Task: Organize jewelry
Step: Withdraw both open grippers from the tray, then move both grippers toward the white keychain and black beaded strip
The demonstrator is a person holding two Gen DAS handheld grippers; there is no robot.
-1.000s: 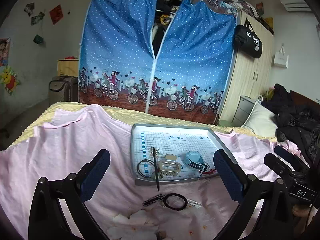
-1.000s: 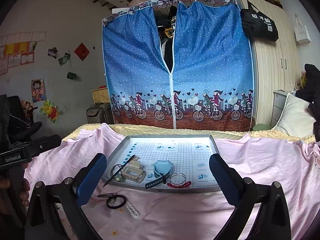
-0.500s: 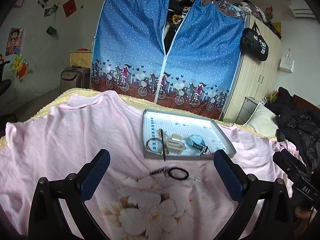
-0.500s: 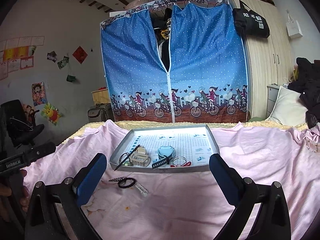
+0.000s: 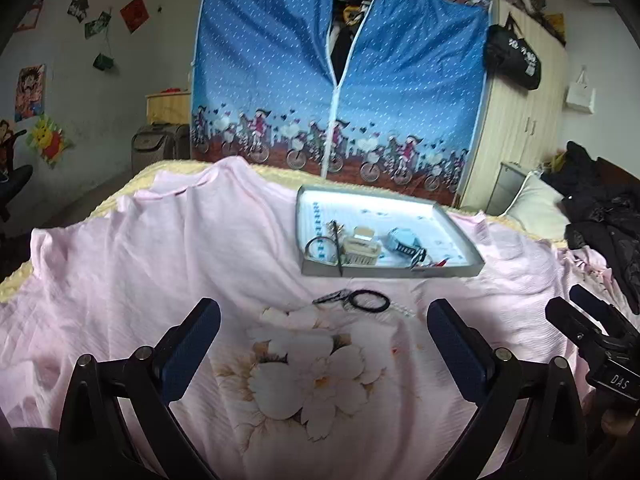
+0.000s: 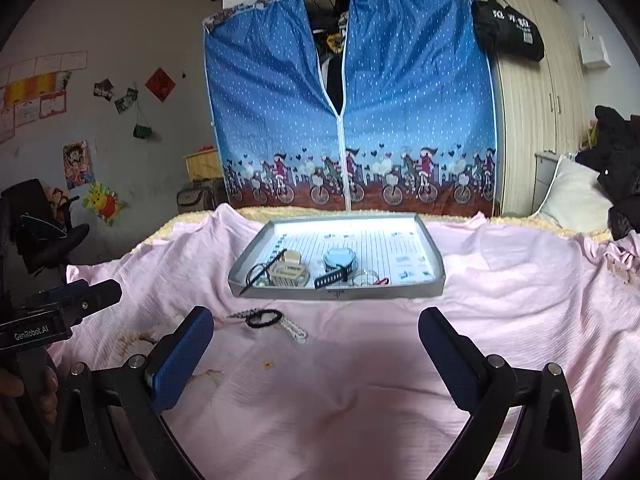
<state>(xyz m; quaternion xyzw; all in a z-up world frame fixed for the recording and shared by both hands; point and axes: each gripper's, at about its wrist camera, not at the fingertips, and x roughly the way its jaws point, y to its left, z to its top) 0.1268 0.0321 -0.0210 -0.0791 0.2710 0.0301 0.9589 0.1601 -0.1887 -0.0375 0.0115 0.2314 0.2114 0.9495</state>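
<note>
A grey tray rests on the pink sheet and holds a wooden comb, a blue watch, a thin black stick and rings. In front of the tray lie a black hair tie and beaded strips. My left gripper is open and empty, well short of the hair tie. My right gripper is open and empty too, back from the tray.
The bed is covered by a pink sheet with a flower print. Behind it stands a blue fabric wardrobe. A pillow and dark clothes lie at the right. The other gripper's body shows at each view's edge.
Both grippers have pulled back from the tray, which now looks smaller and farther. More pink sheet and the flower print have come into the left view. Both stay open.
</note>
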